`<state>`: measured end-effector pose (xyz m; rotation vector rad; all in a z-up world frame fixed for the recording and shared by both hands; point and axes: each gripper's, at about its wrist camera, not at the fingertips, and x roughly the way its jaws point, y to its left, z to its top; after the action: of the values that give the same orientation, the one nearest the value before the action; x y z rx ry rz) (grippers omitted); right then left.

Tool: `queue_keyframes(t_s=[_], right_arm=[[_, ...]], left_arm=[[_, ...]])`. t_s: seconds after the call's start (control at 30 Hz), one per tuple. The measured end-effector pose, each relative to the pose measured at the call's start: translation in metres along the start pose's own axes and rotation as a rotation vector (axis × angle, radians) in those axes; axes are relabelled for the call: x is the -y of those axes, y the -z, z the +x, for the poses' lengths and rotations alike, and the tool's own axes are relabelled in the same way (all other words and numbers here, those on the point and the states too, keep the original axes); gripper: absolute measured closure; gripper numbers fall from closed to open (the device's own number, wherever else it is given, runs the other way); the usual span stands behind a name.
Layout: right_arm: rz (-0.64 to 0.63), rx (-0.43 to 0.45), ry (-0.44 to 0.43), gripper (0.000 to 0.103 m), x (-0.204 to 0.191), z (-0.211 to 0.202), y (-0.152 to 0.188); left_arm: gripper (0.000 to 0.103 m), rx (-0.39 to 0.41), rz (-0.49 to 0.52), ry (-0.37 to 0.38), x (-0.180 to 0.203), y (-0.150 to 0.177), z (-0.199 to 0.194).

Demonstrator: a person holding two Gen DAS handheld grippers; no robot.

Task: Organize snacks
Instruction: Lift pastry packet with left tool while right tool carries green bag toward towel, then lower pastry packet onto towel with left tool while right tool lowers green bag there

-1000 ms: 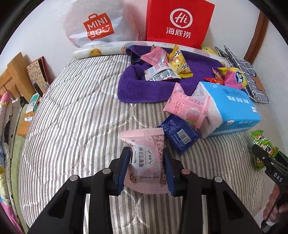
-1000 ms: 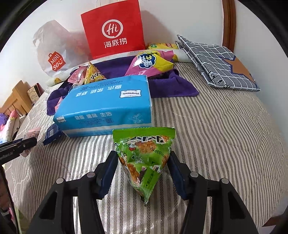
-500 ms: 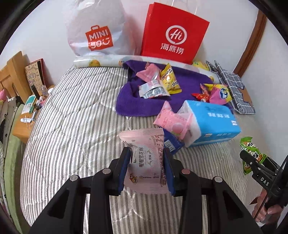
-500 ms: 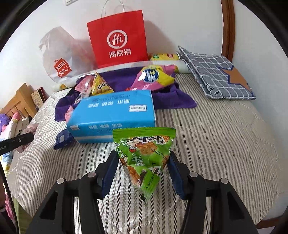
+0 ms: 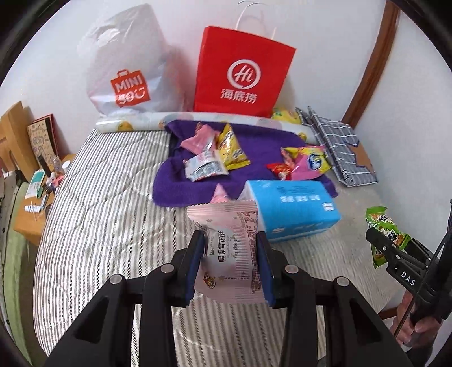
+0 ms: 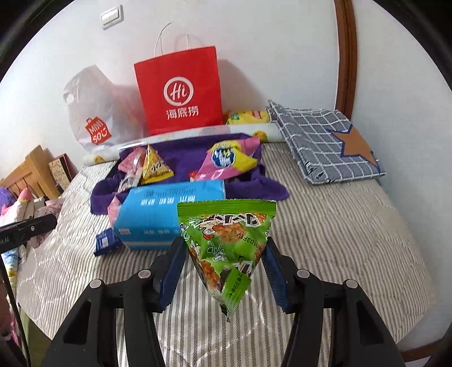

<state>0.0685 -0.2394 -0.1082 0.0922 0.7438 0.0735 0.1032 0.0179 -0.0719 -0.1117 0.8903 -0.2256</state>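
L gripper (image 5: pixel 230 262): clamped on pink snack pkt (image 5: pixel 228 248), held above striped bed (image 5: pixel 107 203).
R gripper (image 6: pixel 223 271): clamped on green triangular pkt (image 6: pixel 226 242), near blue tissue pack (image 6: pixel 169 209).

Setting: home bedroom. Evidence: bed (image 5: pixel 107 203) with grey-striped quilt against white wall; wooden headboard (image 6: pixel 31 172); bedside stand (image 5: pixel 34 214) cluttered with small toiletries; folded checked cloth (image 6: pixel 325 141); light switch (image 6: pixel 112 17); red paper bag (image 5: pixel 243 70) and white shopping bag (image 5: pixel 127 70) by the wall.
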Motion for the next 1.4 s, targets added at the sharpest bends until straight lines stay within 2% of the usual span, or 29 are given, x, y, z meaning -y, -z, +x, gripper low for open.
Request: queue_keyframes(t_s=[0.27,0.6,1.4], right_arm=[[0.012,0.03,0.004,0.051,0.007,-0.011,-0.021],[-0.004,0.072,-0.004,0.051,0.004,-0.013,-0.05],[-0.01,0.112,-0.02,0.051,-0.005,0.042,-0.124]], left_arm=[[0.066,0.024,0.036,0.023,0.02,-0.015,-0.006],[0.066,0.034,0.049,0.039,0.027,-0.038,0.001],[0.066,0.053,0.052,0.026,0.005,-0.108,0.042]])
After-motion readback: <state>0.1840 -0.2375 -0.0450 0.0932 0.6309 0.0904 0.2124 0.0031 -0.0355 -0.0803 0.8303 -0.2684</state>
